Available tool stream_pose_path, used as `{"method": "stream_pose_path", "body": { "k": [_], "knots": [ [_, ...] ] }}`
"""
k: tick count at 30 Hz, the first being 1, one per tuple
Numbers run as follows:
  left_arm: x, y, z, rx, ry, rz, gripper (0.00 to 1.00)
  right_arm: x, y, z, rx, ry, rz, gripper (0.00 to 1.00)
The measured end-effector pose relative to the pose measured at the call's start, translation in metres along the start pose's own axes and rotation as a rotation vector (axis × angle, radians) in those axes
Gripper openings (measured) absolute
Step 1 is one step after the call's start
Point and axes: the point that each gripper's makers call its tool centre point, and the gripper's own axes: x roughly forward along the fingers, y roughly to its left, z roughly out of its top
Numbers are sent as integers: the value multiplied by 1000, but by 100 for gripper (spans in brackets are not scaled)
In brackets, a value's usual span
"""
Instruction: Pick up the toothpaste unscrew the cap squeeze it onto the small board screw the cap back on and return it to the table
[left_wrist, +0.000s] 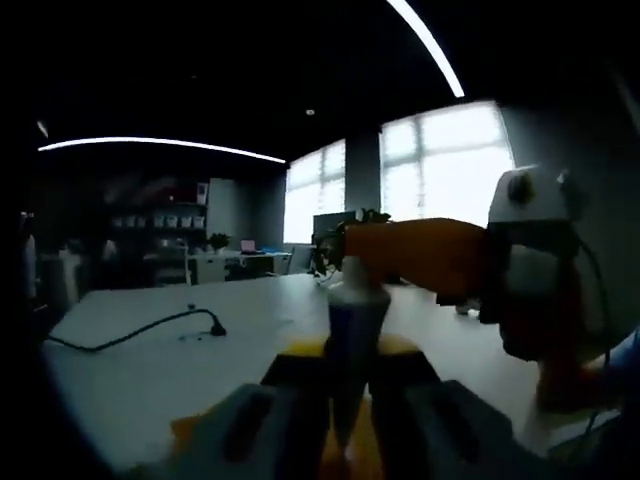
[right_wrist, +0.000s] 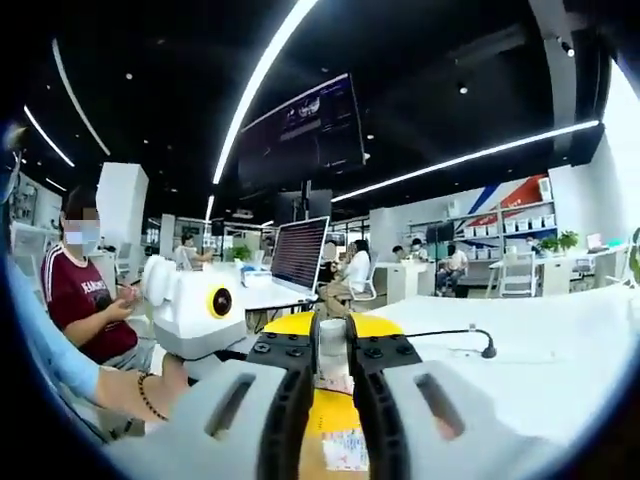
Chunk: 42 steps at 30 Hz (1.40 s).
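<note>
Holding the toothpaste (left_wrist: 355, 320) upright, the left gripper (left_wrist: 350, 400) is clamped on the tube's body, jaws drawn in tight on either side, the tube rising straight ahead of it with its shoulder and neck uppermost. Just past the tube's top, to the right, the right gripper (left_wrist: 530, 280) reaches across with its orange arm. Beyond, the pale worktop (left_wrist: 150, 360) runs back toward the windows, a black cable (left_wrist: 140, 335) lying on it well to the left.

In the right gripper view, the right gripper (right_wrist: 330, 385) is closed on a small pale piece (right_wrist: 332, 360) between its jaws, probably the cap or the tube's neck; I cannot tell which. The left gripper (right_wrist: 195, 310) sits just to its left, and a yellow board (right_wrist: 335, 415) lies beneath the jaws.

A toothpaste tube is light and soft-walled, so a hard pinch mid-body will likely push paste out early; holding it low near the crimped tail or at the stiffer shoulder seems safer. The cap is small, rigid and rather slick, so it wants a square, firm hold while twisting.
</note>
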Motion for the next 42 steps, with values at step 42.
{"method": "stream_pose_path", "body": {
  "k": [42],
  "knots": [
    [-27,-71,-8,-334,137,-577,12,-19,24,-6,398,45,487,11]
  ]
}}
